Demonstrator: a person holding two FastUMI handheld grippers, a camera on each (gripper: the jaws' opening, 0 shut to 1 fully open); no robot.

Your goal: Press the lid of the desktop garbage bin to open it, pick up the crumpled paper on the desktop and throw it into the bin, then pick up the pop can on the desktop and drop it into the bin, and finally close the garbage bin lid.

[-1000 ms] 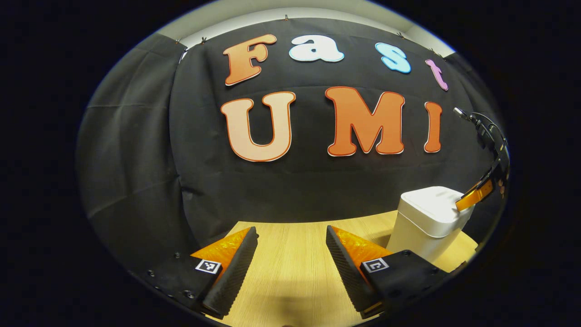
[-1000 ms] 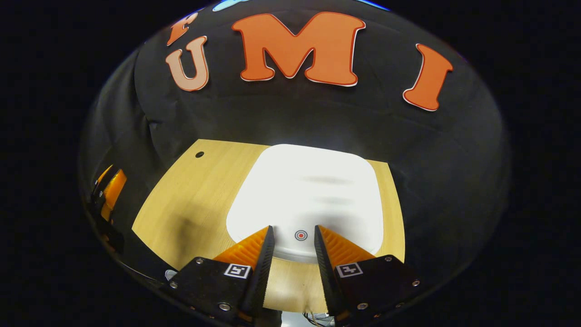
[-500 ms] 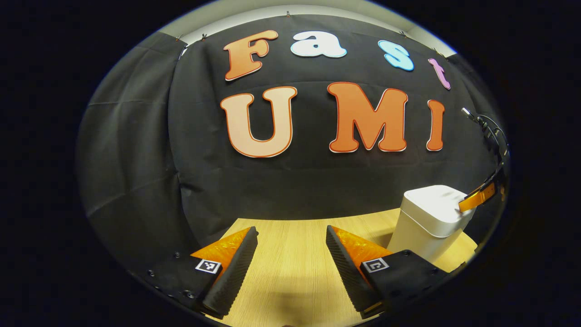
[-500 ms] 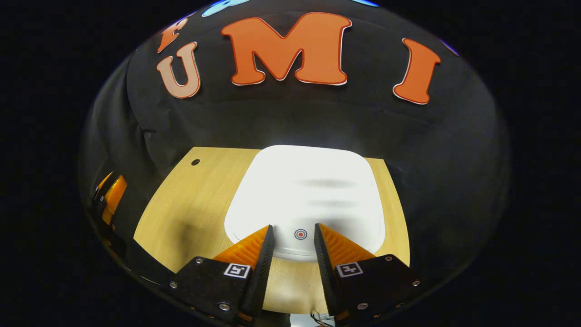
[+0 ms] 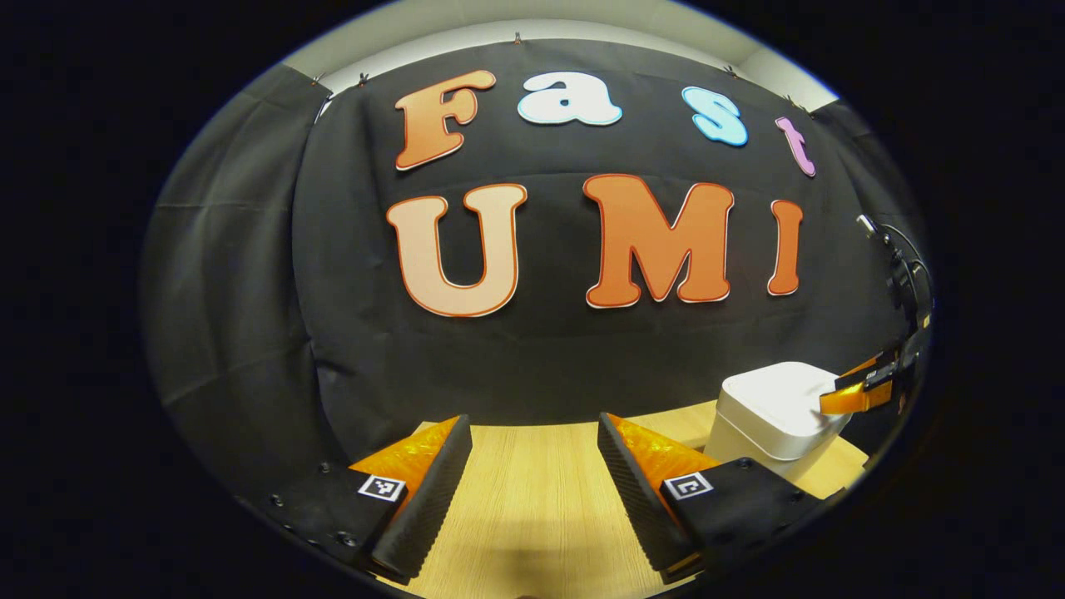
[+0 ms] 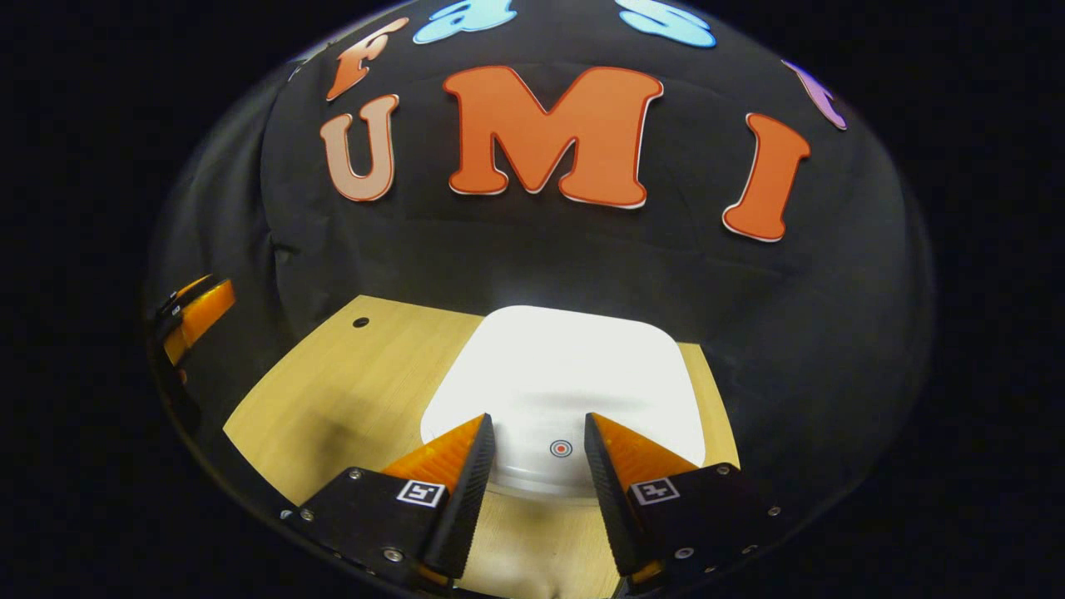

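Hovering over the near edge of the white garbage bin (image 6: 574, 374), the right gripper (image 6: 532, 433) has its two ribbed, wedge-shaped fingers parted with nothing between them, the gap framing a small round target mark (image 6: 561, 448) on the bin's lid (image 6: 582, 358); the lid is a smooth, glossy rounded rectangle, lying flat and closed, and whether the fingertips touch it cannot be told; in the right gripper view the bin stands at about 6 o'clock on a pale wood-grain table (image 6: 333, 391), with a small dark hole (image 6: 360, 322) in the tabletop toward 9 o'clock; the left gripper (image 6: 195, 312) shows at the edge near 9 o'clock; in the left gripper view the left gripper (image 5: 532, 433) is released, its textured fingers spread wide above the bare grained table (image 5: 532, 499) and holding nothing; the bin (image 5: 774, 416) sits toward 4 o'clock as a rounded, smooth-walled box, with the right gripper (image 5: 849, 398) at its top edge; black cloth (image 5: 250, 291) with soft folds hangs behind the table.
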